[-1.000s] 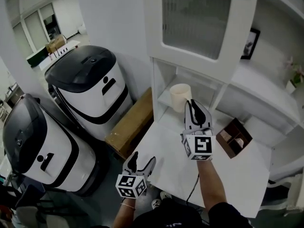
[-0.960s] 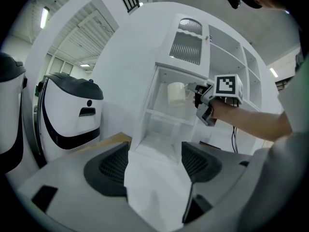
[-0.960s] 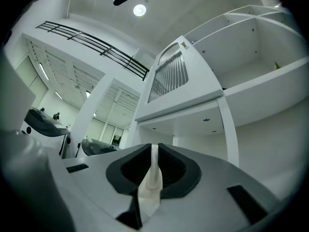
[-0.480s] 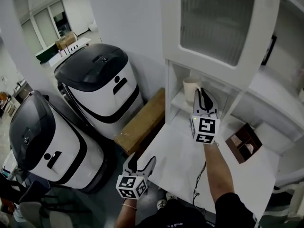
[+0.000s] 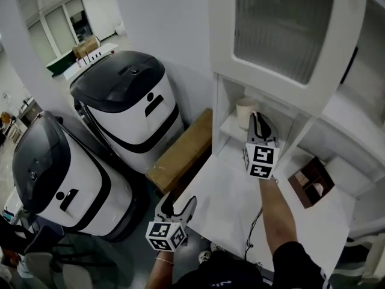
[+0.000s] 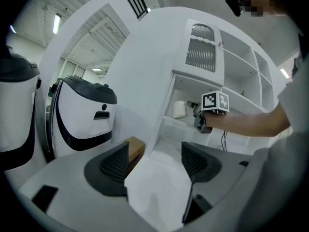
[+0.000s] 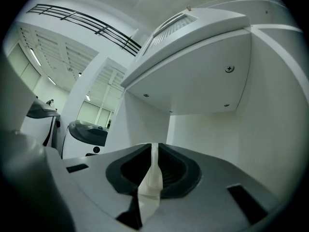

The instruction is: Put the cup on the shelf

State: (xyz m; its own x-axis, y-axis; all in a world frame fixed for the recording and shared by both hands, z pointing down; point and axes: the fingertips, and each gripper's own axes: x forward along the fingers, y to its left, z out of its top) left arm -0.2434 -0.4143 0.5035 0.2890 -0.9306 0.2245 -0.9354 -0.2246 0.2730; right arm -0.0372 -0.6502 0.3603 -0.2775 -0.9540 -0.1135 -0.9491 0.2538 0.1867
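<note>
In the lower niche of the shelf is the cup. It looks light and thin-walled (likely crushable), so it is best held gently by the rim, where the right claw pinches its wall. Well below the shelf, the left claw hangs released and empty.

White left gripper, right gripper, marker cubes, black sleeve

The cream cup looks matt and smooth. The tall white cabinet has a smooth painted finish, its door pane ribbed frosted glass. The rounded white-and-black machine is glossy plastic. My left gripper wears ribbed matt black pads.
</note>
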